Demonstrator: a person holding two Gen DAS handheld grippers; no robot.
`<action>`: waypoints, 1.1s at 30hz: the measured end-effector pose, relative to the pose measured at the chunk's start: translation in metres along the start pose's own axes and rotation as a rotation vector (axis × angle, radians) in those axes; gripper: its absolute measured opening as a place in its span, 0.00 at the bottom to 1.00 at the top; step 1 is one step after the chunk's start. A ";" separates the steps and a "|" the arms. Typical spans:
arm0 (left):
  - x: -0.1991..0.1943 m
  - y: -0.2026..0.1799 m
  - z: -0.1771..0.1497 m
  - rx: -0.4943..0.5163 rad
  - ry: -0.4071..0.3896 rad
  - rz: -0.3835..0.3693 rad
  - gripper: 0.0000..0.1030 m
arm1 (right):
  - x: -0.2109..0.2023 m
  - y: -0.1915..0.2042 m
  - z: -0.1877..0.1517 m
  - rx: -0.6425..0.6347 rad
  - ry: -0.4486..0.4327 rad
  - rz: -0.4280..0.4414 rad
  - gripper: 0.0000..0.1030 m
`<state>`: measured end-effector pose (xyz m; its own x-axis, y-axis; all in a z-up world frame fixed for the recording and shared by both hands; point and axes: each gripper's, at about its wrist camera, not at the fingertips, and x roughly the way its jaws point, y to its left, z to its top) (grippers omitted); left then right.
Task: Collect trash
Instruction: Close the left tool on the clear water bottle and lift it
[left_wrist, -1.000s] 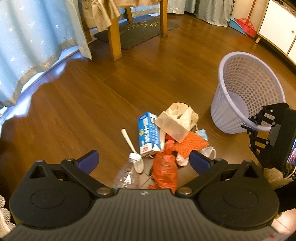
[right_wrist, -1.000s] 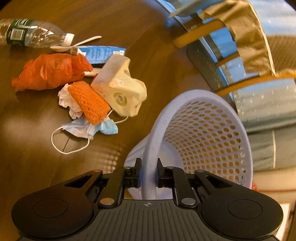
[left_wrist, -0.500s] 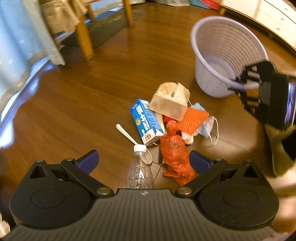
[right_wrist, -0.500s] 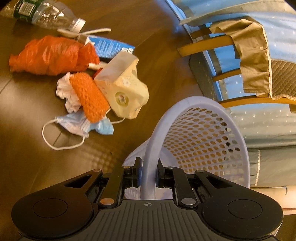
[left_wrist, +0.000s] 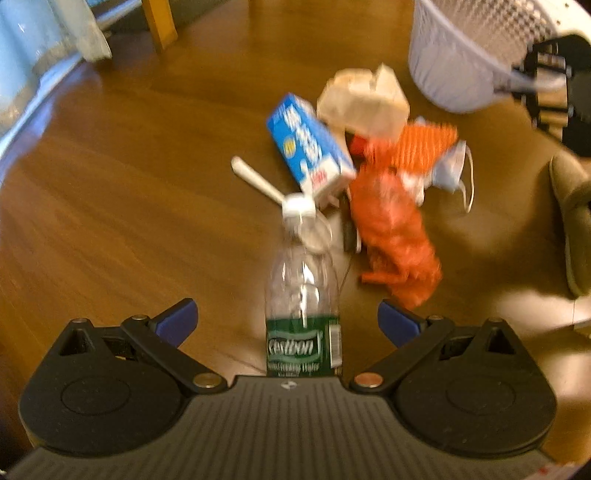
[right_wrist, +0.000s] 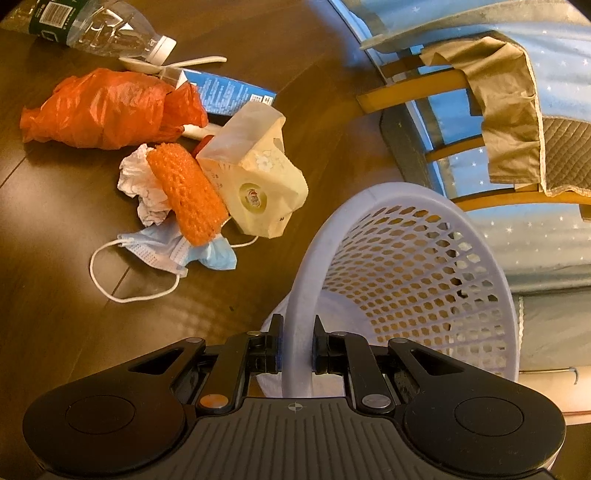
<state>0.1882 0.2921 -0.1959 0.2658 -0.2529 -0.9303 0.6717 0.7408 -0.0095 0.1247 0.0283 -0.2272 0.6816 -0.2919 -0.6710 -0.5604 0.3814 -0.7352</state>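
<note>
A clear plastic bottle (left_wrist: 301, 295) with a green label lies on the wood floor, cap pointing away. My left gripper (left_wrist: 286, 319) hangs open just above it, one blue fingertip on each side, neither touching. Beyond the bottle lie a white spoon (left_wrist: 256, 181), a blue carton (left_wrist: 308, 144), an orange plastic bag (left_wrist: 393, 232), an orange net (left_wrist: 424, 142), a beige paper bag (left_wrist: 364, 98) and a face mask (left_wrist: 452, 166). My right gripper (right_wrist: 295, 343) is shut on the rim of the lavender mesh basket (right_wrist: 417, 266), which leans toward the pile of trash (right_wrist: 177, 155).
A wooden chair (right_wrist: 443, 85) draped with tan cloth stands behind the basket, with a blue starry curtain (right_wrist: 535, 221) further back. A slipper (left_wrist: 572, 221) shows at the right edge of the left wrist view. Bare floor lies left of the bottle.
My left gripper has dropped toward the floor and drawn back over the bottle, which now lies between its fingers. The right gripper keeps its hold on the basket rim and has barely shifted.
</note>
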 end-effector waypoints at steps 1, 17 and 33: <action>0.005 -0.001 -0.004 0.011 0.010 0.001 0.98 | 0.000 0.000 0.000 0.004 0.001 0.003 0.10; 0.058 -0.011 -0.030 0.037 0.108 0.002 0.79 | 0.004 0.001 -0.003 0.024 0.004 0.010 0.10; 0.070 -0.014 -0.028 0.037 0.139 0.001 0.58 | 0.010 0.010 -0.004 -0.077 0.022 -0.012 0.08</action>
<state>0.1780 0.2810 -0.2715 0.1701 -0.1612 -0.9721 0.6972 0.7168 0.0031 0.1239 0.0254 -0.2420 0.6784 -0.3153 -0.6636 -0.5876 0.3094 -0.7477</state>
